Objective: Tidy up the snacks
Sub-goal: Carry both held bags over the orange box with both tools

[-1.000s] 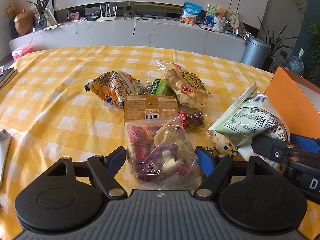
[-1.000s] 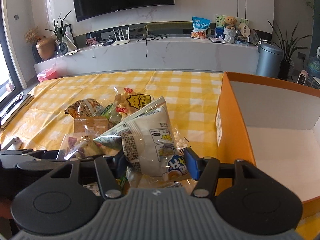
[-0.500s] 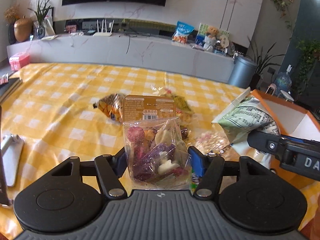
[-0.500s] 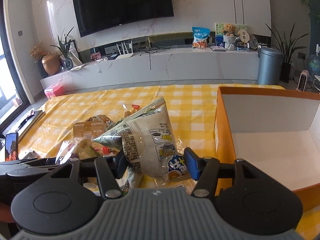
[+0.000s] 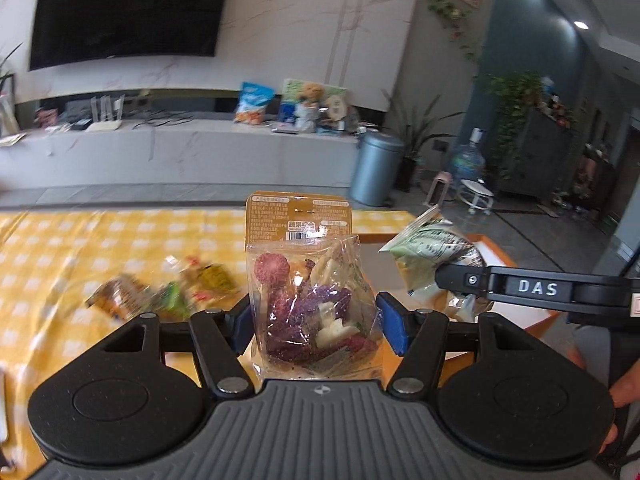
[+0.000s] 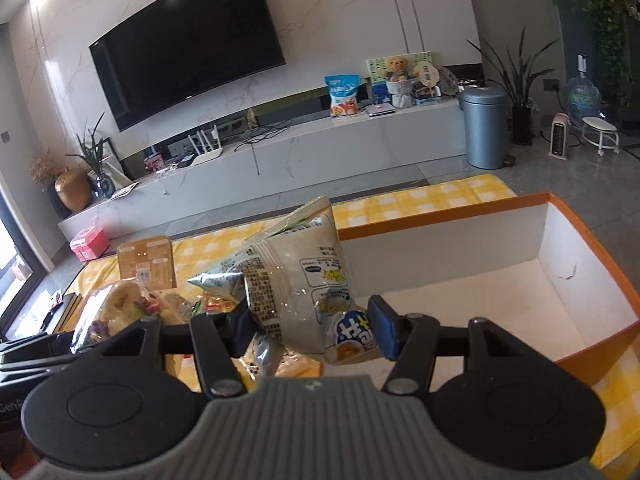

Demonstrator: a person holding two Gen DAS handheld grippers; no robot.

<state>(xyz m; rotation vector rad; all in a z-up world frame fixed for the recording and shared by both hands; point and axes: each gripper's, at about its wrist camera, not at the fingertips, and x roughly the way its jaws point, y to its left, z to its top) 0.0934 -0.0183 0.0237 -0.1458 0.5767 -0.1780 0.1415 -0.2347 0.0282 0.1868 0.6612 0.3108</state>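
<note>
My left gripper point(image 5: 316, 326) is shut on a clear bag of dried fruit chips point(image 5: 308, 300) with a brown header card, held upright above the table. My right gripper point(image 6: 310, 330) is shut on a white and green snack bag point(image 6: 298, 280), held above the near left corner of the orange box point(image 6: 592, 240), which has a white inside. The same bag point(image 5: 428, 248) and the right gripper arm show at the right of the left wrist view. The fruit bag point(image 6: 120, 304) also shows at the left of the right wrist view.
Several snack packs point(image 5: 168, 292) lie on the yellow checked tablecloth point(image 5: 60, 264), blurred. A grey bin point(image 6: 484, 128) and a white TV bench point(image 6: 320, 148) stand beyond the table. A hand point(image 5: 624, 388) grips the right tool.
Both grippers have risen with their bags. The left one has lifted the fruit bag off the table and swung right. The right one has moved toward the orange box.
</note>
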